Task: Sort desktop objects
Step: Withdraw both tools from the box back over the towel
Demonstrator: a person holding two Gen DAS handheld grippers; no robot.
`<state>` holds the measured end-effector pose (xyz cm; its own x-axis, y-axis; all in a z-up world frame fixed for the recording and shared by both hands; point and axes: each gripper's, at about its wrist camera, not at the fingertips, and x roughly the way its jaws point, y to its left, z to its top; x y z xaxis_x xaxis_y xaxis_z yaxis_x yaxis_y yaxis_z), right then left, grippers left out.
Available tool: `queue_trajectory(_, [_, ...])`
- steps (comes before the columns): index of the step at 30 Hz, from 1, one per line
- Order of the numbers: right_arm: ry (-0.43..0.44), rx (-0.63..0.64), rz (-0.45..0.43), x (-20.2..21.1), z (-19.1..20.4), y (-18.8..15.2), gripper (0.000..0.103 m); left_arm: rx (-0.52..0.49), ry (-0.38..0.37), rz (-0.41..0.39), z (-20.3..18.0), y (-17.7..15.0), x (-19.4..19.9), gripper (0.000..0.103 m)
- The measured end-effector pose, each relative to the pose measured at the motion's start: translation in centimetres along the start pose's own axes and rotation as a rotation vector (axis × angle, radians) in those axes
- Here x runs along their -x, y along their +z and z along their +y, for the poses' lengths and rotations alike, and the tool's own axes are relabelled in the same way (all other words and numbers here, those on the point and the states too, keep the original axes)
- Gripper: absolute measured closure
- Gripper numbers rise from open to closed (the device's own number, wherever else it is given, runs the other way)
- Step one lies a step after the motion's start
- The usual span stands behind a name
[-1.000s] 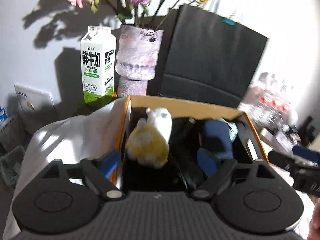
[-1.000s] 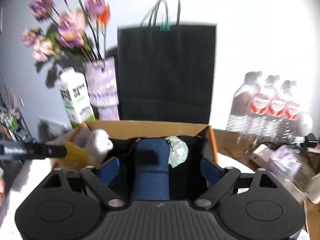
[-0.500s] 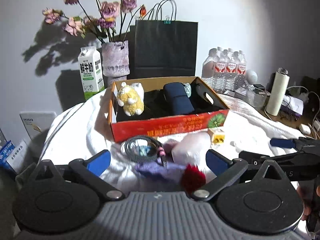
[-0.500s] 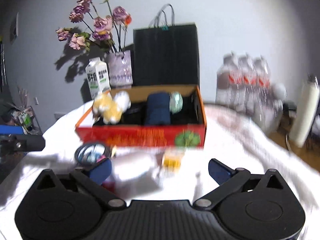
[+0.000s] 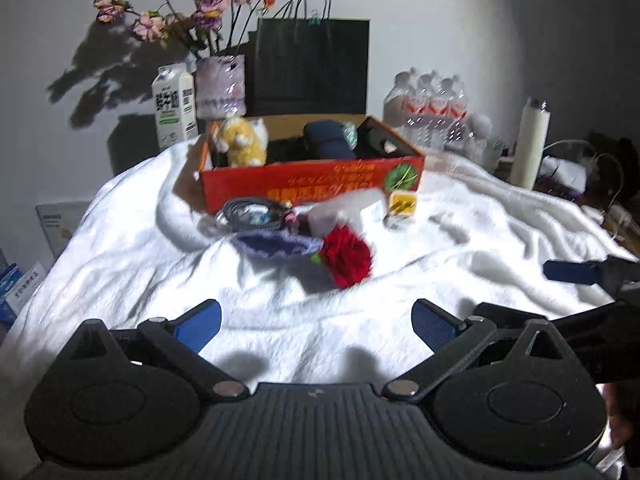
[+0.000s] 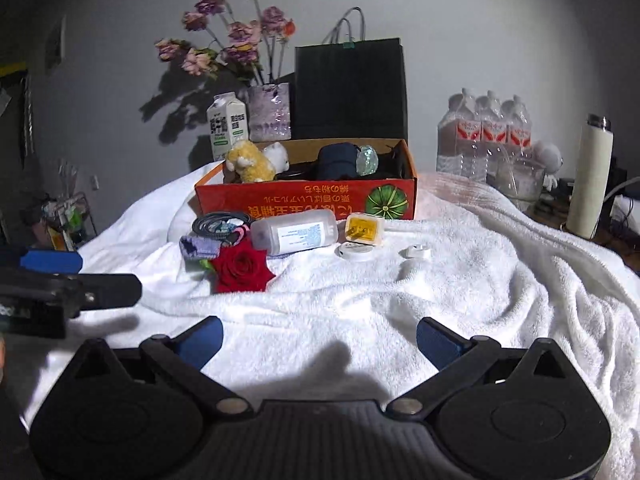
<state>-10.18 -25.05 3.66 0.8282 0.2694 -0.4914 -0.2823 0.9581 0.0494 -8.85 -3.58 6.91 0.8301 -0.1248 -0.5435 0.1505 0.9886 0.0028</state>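
Desktop objects lie in a loose cluster on the white blanket (image 6: pixel 460 280), just in front of the red cardboard box (image 6: pixel 304 200): a red rose (image 6: pixel 242 268) nearest, a purple cloth (image 6: pixel 198 246) to its left, a coiled cable (image 6: pixel 218 224) behind that, a clear bottle (image 6: pixel 294 234) lying on its side, a yellow packet (image 6: pixel 364 230) to its right, and two small white round pieces (image 6: pixel 356 250) farther right. Inside the box sit a yellow plush toy (image 6: pixel 248 162) at the left and a dark blue roll (image 6: pixel 336 162) in the middle. The left gripper (image 5: pixel 316 322) and the right gripper (image 6: pixel 320 338) both hover near the blanket's front, well short of the cluster, jaws spread wide with nothing between them.
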Motion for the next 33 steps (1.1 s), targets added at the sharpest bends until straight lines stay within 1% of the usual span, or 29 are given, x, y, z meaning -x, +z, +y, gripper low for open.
queue_trajectory(2, [-0.011,0.023,-0.001,0.0,0.2,-0.4,0.000,0.006,-0.003,0.009,0.1,-0.2,-0.3,0.000])
queue_trajectory(6, [-0.013,0.022,-0.004,0.2,0.0,-1.0,0.000,0.025,0.005,0.029,0.1,0.0,-0.9,0.000])
queue_trajectory(11, [0.004,0.038,-0.027,0.3,0.2,-1.4,0.000,0.027,-0.004,0.010,0.0,-0.7,-1.2,0.000])
queue_trajectory(16, [-0.019,0.032,0.020,-1.9,0.5,-0.7,0.000,0.068,-0.014,0.035,0.8,-1.2,-2.4,0.000])
queue_trajectory(19, [-0.027,0.041,0.041,-2.9,0.8,-0.4,0.000,0.089,-0.006,0.042,1.3,-1.1,-3.0,0.000])
queue_trajectory(24, [-0.038,0.051,0.058,-4.2,1.0,0.5,0.000,0.118,0.005,0.031,2.6,0.0,-4.1,0.000])
queue_trajectory(33, [-0.076,0.063,0.074,-7.3,0.1,2.5,0.000,0.182,0.042,0.042,4.9,2.3,-7.6,0.000])
